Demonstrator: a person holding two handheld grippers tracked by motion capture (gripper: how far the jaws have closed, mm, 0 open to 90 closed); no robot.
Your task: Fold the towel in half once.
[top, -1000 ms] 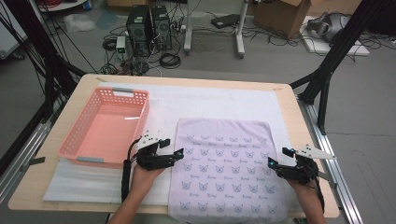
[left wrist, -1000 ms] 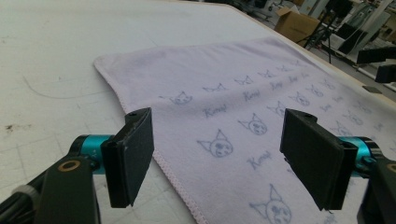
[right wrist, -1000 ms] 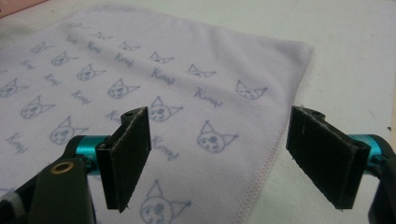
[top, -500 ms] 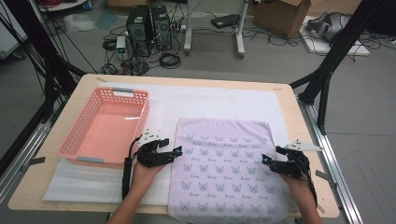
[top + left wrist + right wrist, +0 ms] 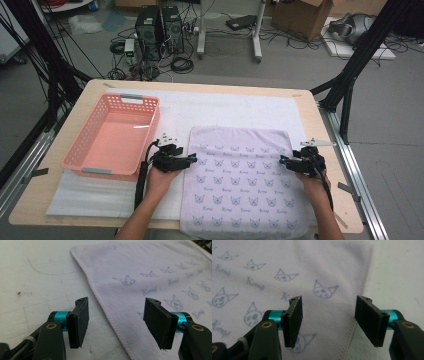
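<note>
A lilac towel (image 5: 240, 180) printed with small cartoon faces lies flat on a white foam mat (image 5: 225, 107). My left gripper (image 5: 193, 160) sits low at the towel's left hem, pointing right. In the left gripper view its jaws (image 5: 117, 308) straddle the hem of the towel (image 5: 150, 270), one pad over the mat and one over the cloth. My right gripper (image 5: 283, 161) sits at the right hem, pointing left, and its jaws (image 5: 328, 306) straddle that edge of the towel (image 5: 287, 262). Both pairs of jaws have just been closing, with cloth between them but a wide gap left.
A pink plastic basket (image 5: 80, 142) stands empty on the left of the mat, close to my left hand. The wooden table (image 5: 321, 131) ends just right of my right gripper. Computer towers (image 5: 157, 25) and cables sit on the floor beyond the far edge.
The left gripper has slid right onto the towel's left hem and the right gripper left onto its right hem. Both jaw gaps have narrowed. The towel lies as before.
</note>
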